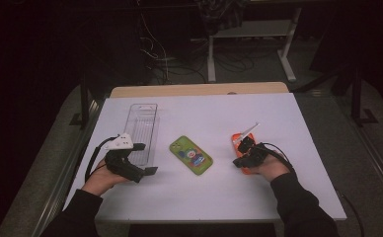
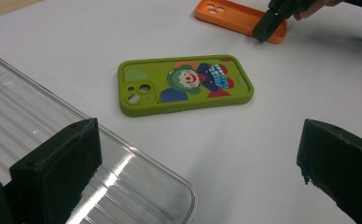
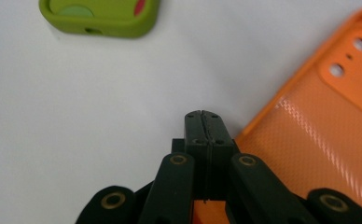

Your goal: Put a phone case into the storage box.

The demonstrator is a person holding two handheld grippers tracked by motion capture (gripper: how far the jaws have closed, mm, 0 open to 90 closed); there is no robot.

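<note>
A green phone case with a cartoon clown lies back-up at the middle of the white table. To its right lies an orange phone case, hollow side up. My right gripper is shut, its tips down at the orange case's left rim, and nothing shows between the jaws. My left gripper is open wide over the near end of a clear plastic tray, with the green case ahead of it. A corner of the green case appears beyond the right jaws.
The tray stands lengthwise at the table's left, with nothing in it. A wooden strip borders the far edge. Beyond it the dark floor holds cables and desk legs. Bare table lies between the two cases.
</note>
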